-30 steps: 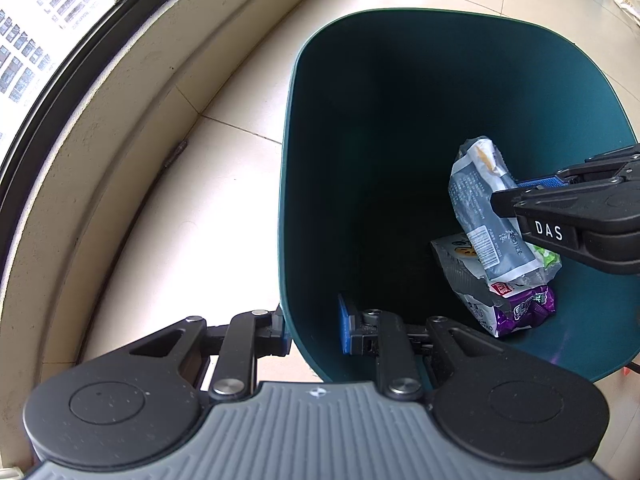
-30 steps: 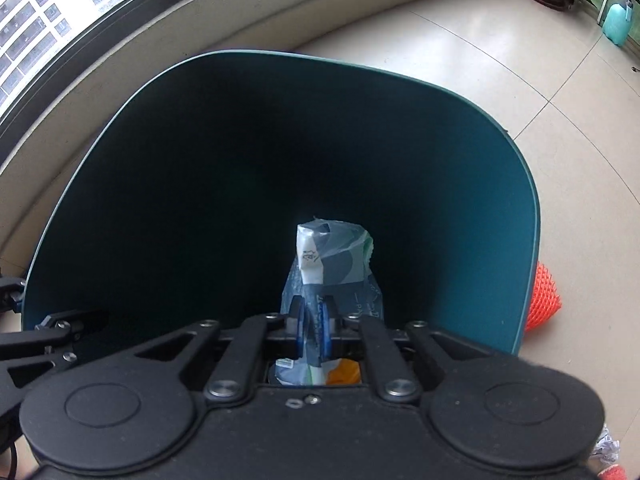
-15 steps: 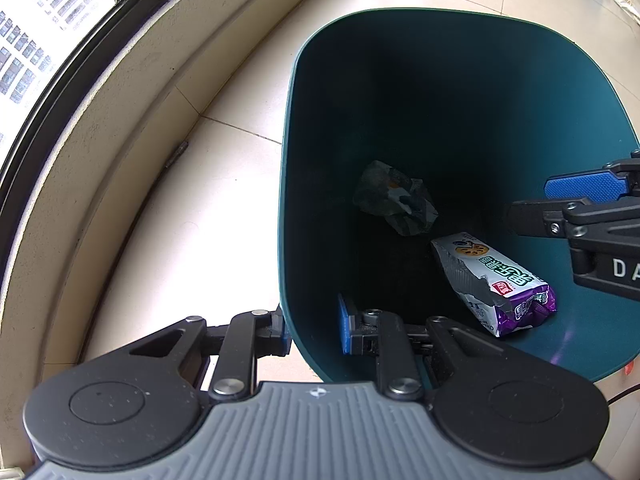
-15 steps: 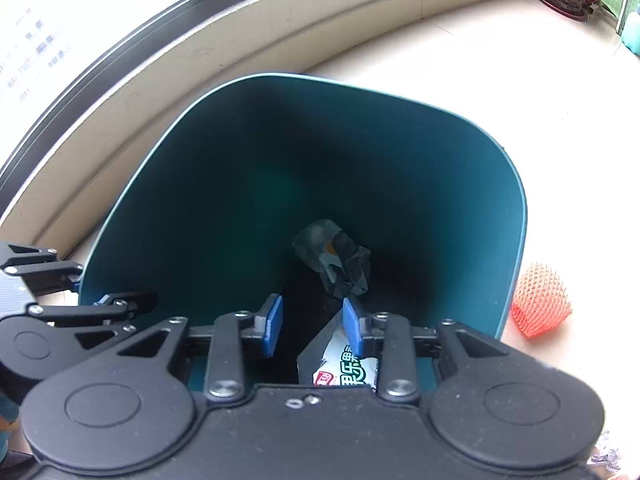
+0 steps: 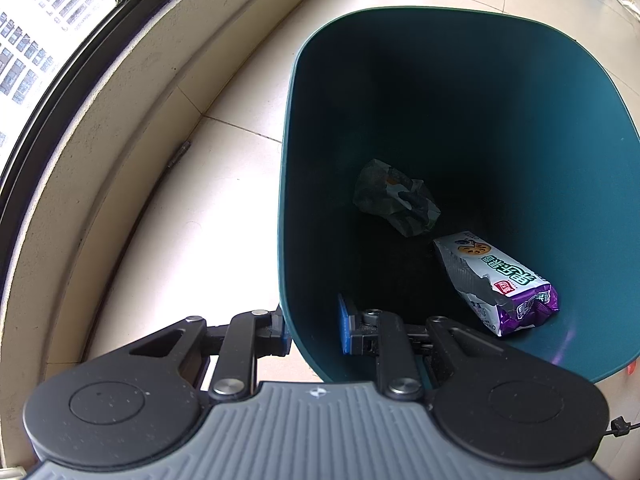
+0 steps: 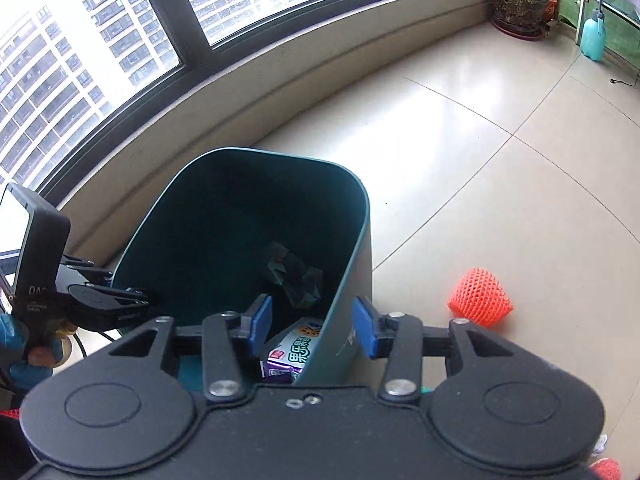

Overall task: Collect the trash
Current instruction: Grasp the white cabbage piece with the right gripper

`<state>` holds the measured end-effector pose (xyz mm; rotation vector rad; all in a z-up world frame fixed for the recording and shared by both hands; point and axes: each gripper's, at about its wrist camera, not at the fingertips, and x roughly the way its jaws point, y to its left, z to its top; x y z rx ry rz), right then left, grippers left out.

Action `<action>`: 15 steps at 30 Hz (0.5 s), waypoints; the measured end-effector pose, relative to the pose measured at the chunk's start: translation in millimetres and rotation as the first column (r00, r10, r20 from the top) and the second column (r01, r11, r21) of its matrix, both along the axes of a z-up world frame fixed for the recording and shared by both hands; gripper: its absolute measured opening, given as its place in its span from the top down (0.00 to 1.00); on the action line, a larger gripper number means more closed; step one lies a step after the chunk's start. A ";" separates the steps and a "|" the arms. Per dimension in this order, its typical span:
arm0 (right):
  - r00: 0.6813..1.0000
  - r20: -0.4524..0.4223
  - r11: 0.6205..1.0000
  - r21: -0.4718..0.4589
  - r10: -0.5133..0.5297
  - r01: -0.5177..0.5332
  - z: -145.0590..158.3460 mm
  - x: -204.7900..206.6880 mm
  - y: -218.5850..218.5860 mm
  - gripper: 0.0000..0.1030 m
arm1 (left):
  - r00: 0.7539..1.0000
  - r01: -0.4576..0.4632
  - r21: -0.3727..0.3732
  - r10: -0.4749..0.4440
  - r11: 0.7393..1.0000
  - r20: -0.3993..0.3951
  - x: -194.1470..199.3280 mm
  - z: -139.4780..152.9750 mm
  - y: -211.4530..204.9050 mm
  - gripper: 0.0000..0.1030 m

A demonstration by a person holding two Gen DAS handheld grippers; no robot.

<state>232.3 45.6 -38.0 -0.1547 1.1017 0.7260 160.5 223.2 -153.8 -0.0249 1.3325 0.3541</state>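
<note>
A dark teal bin (image 5: 440, 10) stands on the tiled floor by the window. My left gripper (image 5: 314, 328) is shut on the bin's near wall, one blue pad outside and one inside. At the bottom lie a crumpled grey wrapper (image 5: 396, 200) and a white and purple snack packet (image 5: 496, 280). In the right wrist view my right gripper (image 6: 312, 320) hovers above the bin (image 6: 280, 154) with its jaws opening and nothing gripped; the bin's right wall lies below the gap. The wrapper (image 6: 296, 276) and packet (image 6: 296, 348) show below it. An orange foam net (image 6: 480, 296) lies on the floor to the right.
A low curved sill and window run behind the bin. A potted plant (image 6: 518, 8) and a teal spray bottle (image 6: 594, 38) stand far back right. Another orange net (image 6: 606, 470) peeks in at the bottom right. A hand (image 6: 36, 356) holds the left gripper.
My right gripper let go of the grey wrapper, which dropped to the bin's bottom. It then rose and drew back out of the left wrist view, jaws widening. The left gripper stayed put.
</note>
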 end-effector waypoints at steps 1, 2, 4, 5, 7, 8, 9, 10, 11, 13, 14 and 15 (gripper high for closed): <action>1.000 -0.001 1.000 -0.001 -0.023 0.023 -0.5 1.9 -9.7 0.51 | 1.000 0.000 0.001 0.000 1.000 -0.001 -0.1 -0.4 0.1 0.80; 0.999 -0.004 0.999 -0.004 -0.041 0.041 -3.4 2.0 -18.8 0.50 | 1.000 0.000 0.003 0.000 1.000 -0.002 -0.3 -0.6 -0.1 0.80; 0.996 -0.020 0.996 -0.015 -0.091 0.091 -13.8 2.7 -39.1 0.44 | 1.000 0.000 0.009 0.000 1.000 -0.004 -0.1 -1.5 -0.9 0.80; 0.993 -0.032 0.994 -0.020 -0.113 0.112 -19.4 3.4 -48.1 0.43 | 1.000 -0.001 0.010 0.001 1.000 -0.005 0.0 -1.8 -1.2 0.80; 0.986 -0.053 0.987 -0.040 -0.158 0.156 -33.1 4.2 -65.4 0.40 | 1.000 -0.002 0.014 0.002 1.000 -0.007 0.5 -2.6 -2.4 0.80; 0.982 -0.064 0.983 -0.053 -0.179 0.176 -42.1 5.0 -73.9 0.39 | 1.000 -0.003 0.016 0.003 1.000 -0.008 0.8 -3.5 -3.3 0.80; 0.978 -0.077 0.980 -0.062 -0.195 0.190 -50.5 5.8 -80.6 0.38 | 1.000 -0.003 0.017 0.003 1.000 -0.008 0.8 -3.8 -3.3 0.80; 0.970 -0.099 0.974 -0.079 -0.222 0.214 -63.3 6.9 -89.5 0.38 | 1.000 -0.004 0.018 0.004 1.000 -0.009 0.9 -4.4 -3.8 0.80; 0.963 -0.116 0.968 -0.096 -0.243 0.232 -76.3 5.1 -93.3 0.38 | 1.000 -0.005 0.017 0.005 1.000 -0.009 0.9 -4.8 -3.7 0.80; 0.950 -0.140 0.956 -0.134 -0.279 0.261 -100.4 4.7 -105.2 0.35 | 1.000 -0.005 0.017 0.005 1.000 -0.010 1.1 -5.2 -3.8 0.80; 0.940 -0.155 0.948 -0.151 -0.303 0.281 -113.0 4.5 -111.2 0.35 | 1.000 -0.004 0.018 0.005 1.000 -0.010 1.3 -5.2 -3.9 0.80; 0.930 -0.176 0.942 -0.160 -0.323 0.296 -123.7 6.4 -117.4 0.35 | 1.000 -0.004 0.018 0.005 1.000 -0.010 1.3 -5.2 -3.9 0.80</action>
